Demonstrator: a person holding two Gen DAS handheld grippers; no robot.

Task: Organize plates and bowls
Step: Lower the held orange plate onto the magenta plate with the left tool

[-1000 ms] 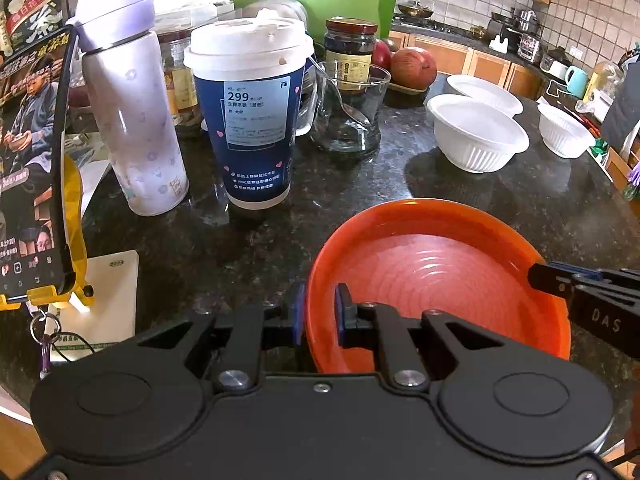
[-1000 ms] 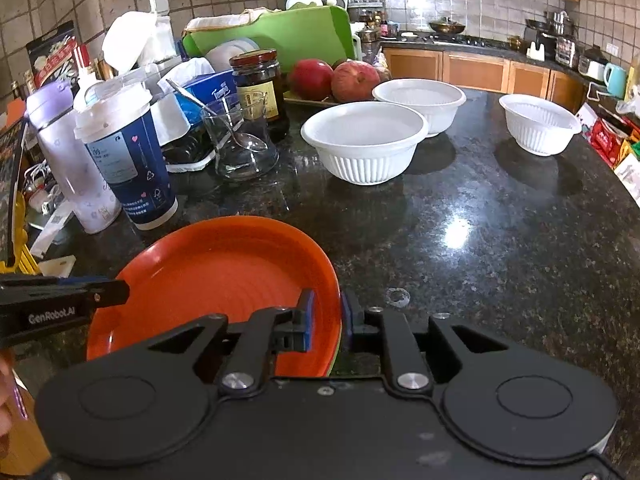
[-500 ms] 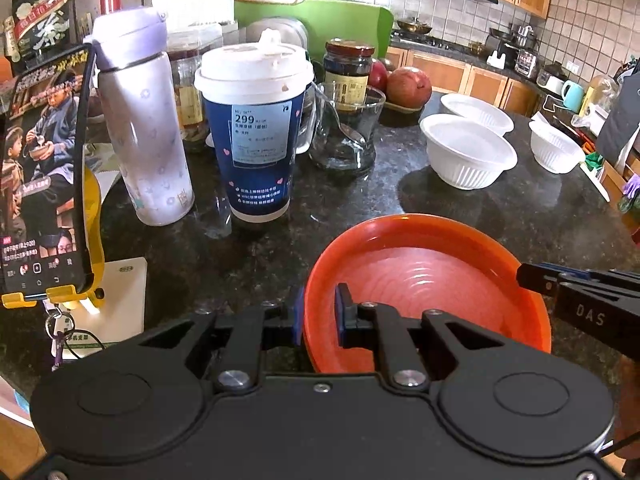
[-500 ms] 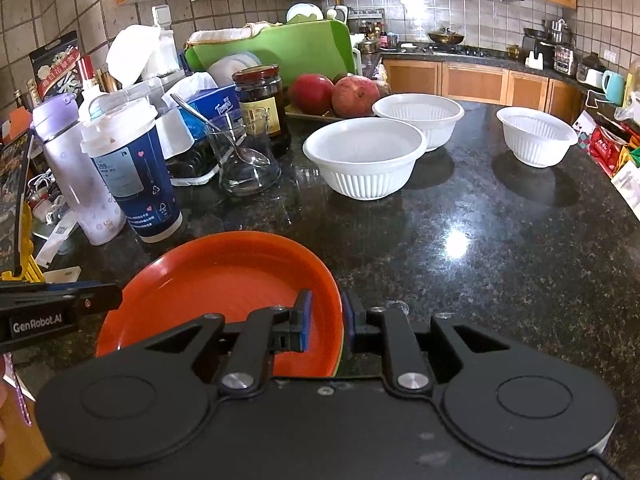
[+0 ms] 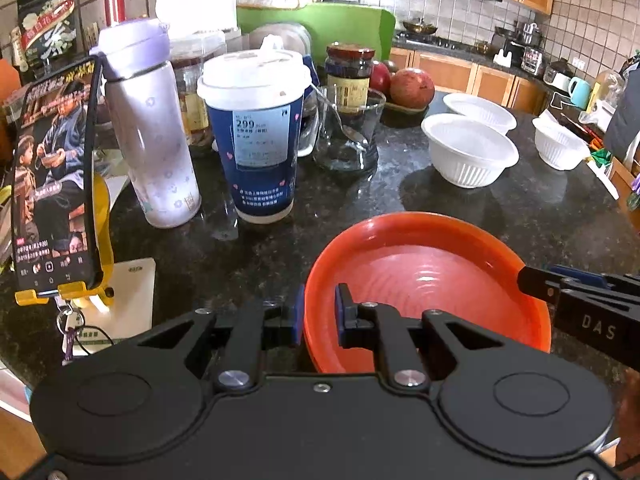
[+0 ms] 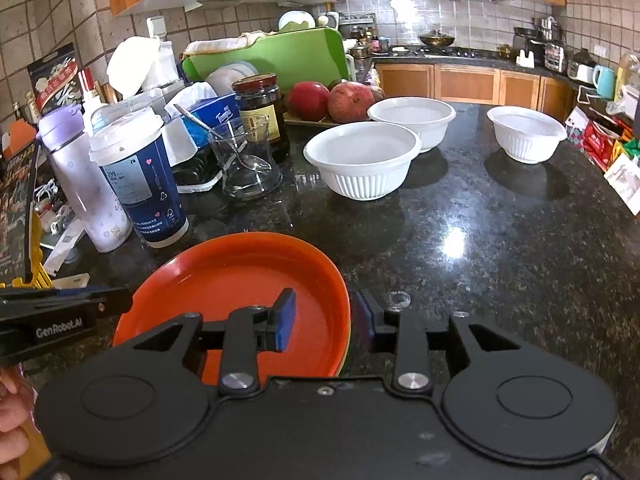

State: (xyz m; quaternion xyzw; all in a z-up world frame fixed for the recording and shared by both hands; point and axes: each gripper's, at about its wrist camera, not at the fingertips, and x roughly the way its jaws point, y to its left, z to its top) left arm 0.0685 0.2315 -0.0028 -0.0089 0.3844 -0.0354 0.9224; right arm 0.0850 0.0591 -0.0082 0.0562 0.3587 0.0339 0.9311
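The left gripper (image 5: 319, 312) clenches the near rim of the glossy round orange plastic plate (image 5: 424, 276) on the speckled black granite counter (image 6: 500, 248). Only the right-wrist view shows the right gripper (image 6: 326, 322) opening, its blue pads astride the rim without pressing, and coloured edges stacked beneath. Ribbed white bowls (image 6: 362, 166) stand beyond.

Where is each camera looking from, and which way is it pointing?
Left wrist: sits on the left gripper, facing forward and down at the counter; its pads pinch the orange plate rim.
Right wrist: sits on the right gripper, facing forward and down; its jaws are opening around the plate's other rim; fingers show at lower left.
Both see the plate, three white bowls and the blue cup.
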